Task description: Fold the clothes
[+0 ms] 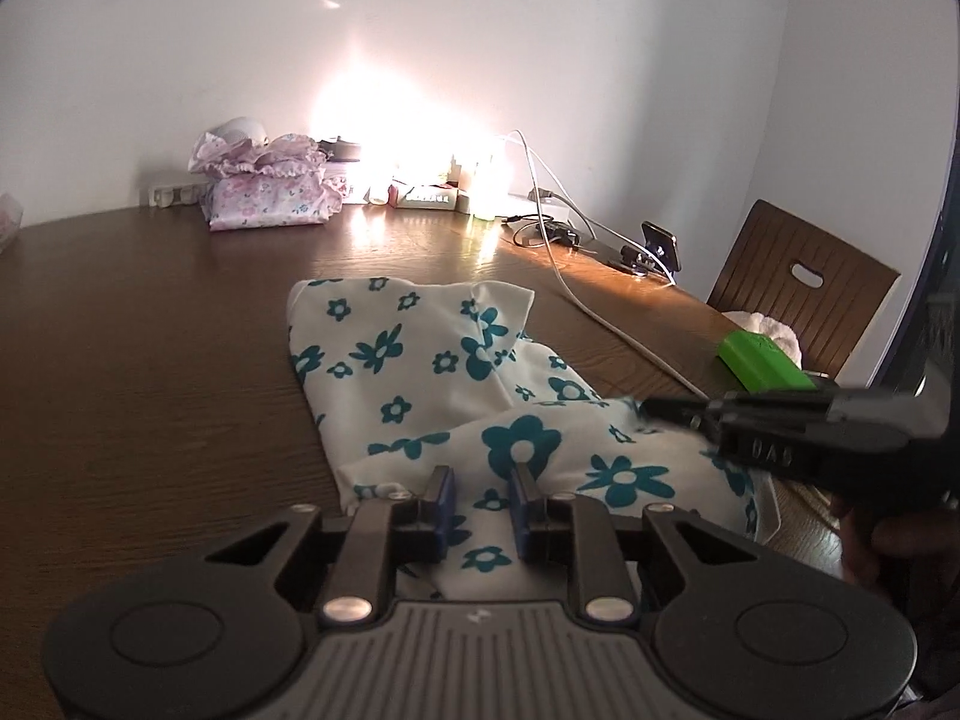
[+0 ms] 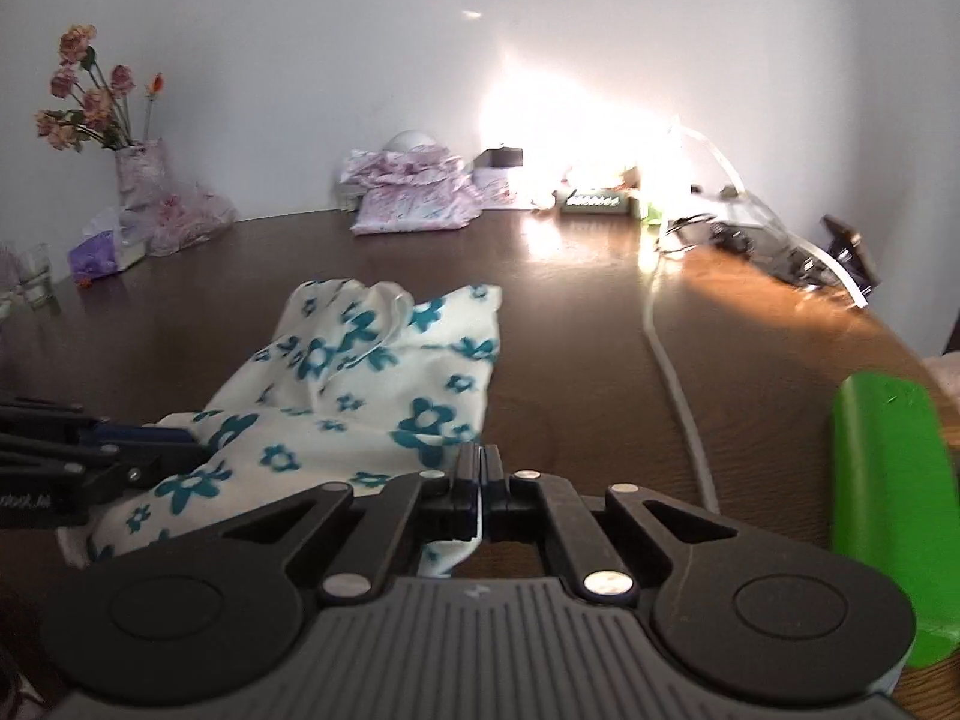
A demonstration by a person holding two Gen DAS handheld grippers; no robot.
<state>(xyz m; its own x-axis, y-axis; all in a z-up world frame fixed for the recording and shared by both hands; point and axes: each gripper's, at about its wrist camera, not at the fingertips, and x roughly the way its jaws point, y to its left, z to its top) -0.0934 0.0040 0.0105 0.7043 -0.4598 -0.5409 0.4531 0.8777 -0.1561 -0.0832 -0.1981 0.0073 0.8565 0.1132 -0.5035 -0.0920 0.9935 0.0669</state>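
Observation:
A white garment with teal flowers (image 1: pixel 420 360) lies crumpled on the dark wooden table (image 1: pixel 150 360), its near part folded over. My left gripper (image 1: pixel 483 483) is open, its blue-padded fingers (image 1: pixel 443 495) resting low on the near fold with cloth showing between them. In the right wrist view the garment (image 2: pixel 384 384) stretches away to the left. My right gripper (image 2: pixel 480 462) is shut on the garment's near edge, a white strip pinched between the pads. The right gripper (image 1: pixel 666 405) reaches in from the right at the cloth's edge. The left gripper (image 2: pixel 174 447) sits on the cloth's left side.
A stack of folded pink clothes (image 1: pixel 270 192) sits at the back by the wall. A white cable (image 1: pixel 576 294) runs across the table's right side. A green block (image 1: pixel 762 363), a phone on a stand (image 1: pixel 660 246) and a wooden chair (image 1: pixel 804 288) stand at the right. A flower vase (image 2: pixel 138 180) is far left.

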